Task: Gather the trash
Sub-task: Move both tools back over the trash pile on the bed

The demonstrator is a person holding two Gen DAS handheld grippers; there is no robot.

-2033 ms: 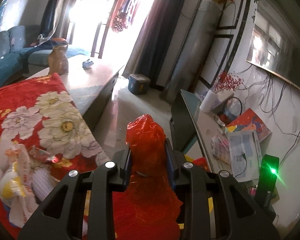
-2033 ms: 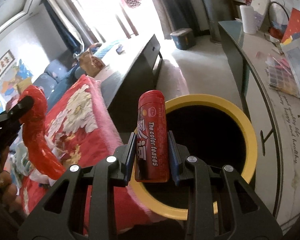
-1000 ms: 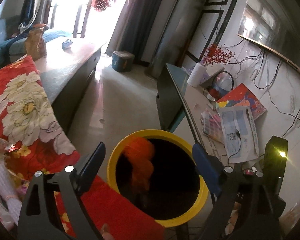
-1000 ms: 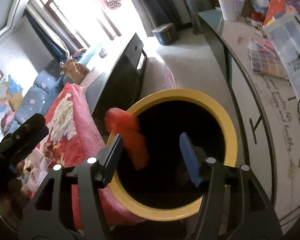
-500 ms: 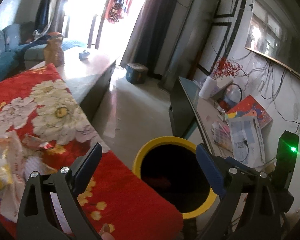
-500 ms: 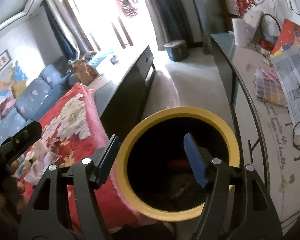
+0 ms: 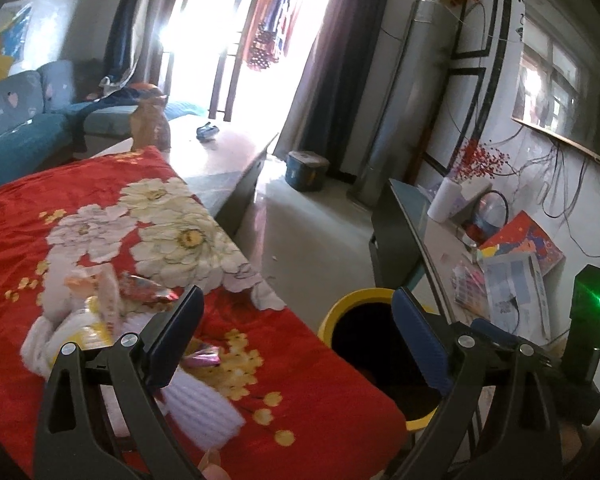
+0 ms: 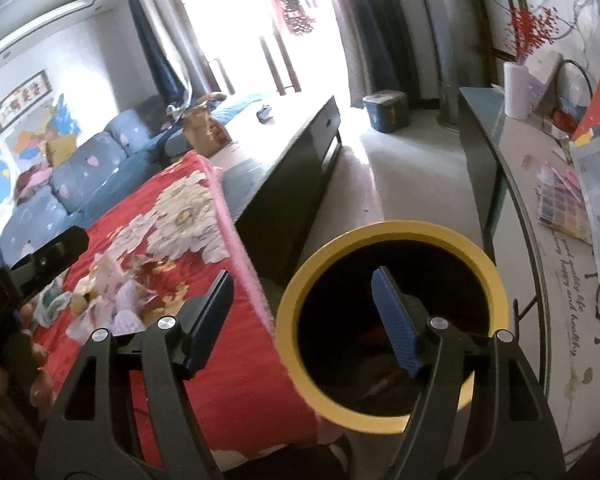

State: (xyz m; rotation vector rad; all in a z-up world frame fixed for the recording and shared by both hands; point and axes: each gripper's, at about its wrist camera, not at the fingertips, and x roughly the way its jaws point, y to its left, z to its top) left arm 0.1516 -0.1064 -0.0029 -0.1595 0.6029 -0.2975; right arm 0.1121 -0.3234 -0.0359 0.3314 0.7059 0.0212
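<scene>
Both grippers now empty, left gripper (image 7: pixel 296 340) wide, right gripper (image 8: pixel 304 316) opening | red bag, tube dropped into yellow bin (image 8: pixel 380 422) | wrappers (image 7: pixel 100 300) remain on table (image 7: pixel 320 412)

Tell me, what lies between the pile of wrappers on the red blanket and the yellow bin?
Only bare flowered blanket. In the left wrist view nothing sits between the wrappers and the bin, which stands just past the blanket's edge.

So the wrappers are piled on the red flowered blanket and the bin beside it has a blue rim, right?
Not quite. The bin has a yellow rim, as the right wrist view shows. The wrappers are piled on the red flowered blanket beside it.
</scene>
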